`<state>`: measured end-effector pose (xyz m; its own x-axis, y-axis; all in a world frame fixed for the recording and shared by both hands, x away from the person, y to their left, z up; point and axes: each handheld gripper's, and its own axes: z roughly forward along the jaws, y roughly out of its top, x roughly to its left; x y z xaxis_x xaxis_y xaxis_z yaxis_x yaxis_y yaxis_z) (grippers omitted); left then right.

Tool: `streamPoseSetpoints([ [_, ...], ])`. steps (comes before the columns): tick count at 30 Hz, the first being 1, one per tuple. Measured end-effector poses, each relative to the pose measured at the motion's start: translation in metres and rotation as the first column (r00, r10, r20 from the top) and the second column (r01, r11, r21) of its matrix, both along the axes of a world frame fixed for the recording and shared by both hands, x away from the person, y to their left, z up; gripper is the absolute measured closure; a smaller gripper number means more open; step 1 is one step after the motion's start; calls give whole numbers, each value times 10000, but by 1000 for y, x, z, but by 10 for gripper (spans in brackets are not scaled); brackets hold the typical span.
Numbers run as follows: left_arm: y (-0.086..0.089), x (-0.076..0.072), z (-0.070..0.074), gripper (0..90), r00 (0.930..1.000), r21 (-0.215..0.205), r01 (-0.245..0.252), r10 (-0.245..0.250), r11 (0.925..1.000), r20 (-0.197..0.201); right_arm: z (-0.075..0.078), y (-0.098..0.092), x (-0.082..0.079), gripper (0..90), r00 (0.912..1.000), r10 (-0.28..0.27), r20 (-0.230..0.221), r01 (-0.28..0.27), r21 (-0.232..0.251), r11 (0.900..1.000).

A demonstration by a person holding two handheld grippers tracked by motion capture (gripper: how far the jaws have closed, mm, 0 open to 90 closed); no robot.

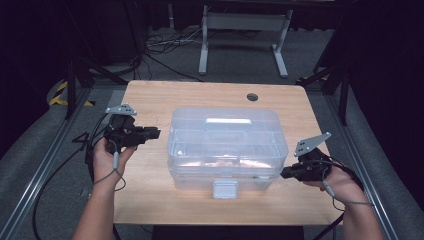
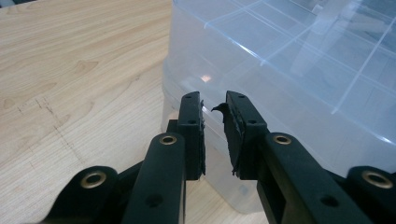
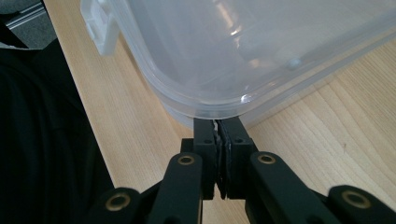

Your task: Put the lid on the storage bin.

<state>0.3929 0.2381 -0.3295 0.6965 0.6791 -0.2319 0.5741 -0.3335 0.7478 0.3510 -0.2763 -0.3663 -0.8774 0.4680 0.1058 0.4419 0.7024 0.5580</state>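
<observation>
So from the high view, the clear plastic box (image 1: 227, 147) sits about mid-table (image 1: 150, 100), long side running left-right, its white latch (image 1: 225, 189) facing the person's edge. The left gripper (image 1: 156, 132) hovers just beside the box's left end, the right gripper (image 1: 284, 173) is down at its near right corner.

The left gripper view gets you what the overhead can't: the jaws are parted a bit with nothing between them, pointed at the box's (image 2: 280, 60) side wall, and one pad (image 2: 231, 126) looks torn.

The right gripper view shows those jaws (image 3: 218, 122) squeezed together right at the rounded lid rim (image 3: 201, 100); can't tell if they actually pinch it. The latch (image 3: 103, 28) is at upper left there.
</observation>
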Motion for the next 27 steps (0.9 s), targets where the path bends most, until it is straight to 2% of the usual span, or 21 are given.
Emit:
streamPoseSetpoints([
  [13, -2, 4, -1, 770, 9999, -8, 78, -78, 10000, -71, -5, -4, 0, 865, 9999, -88, -148, 84, -268, 9996],
  [27, -1, 5, -2, 767, 10000, -17, 74, -74, 10000, -44, -7, -6, -1, 847, 9995, -60, -318, 56, -149, 9999],
])
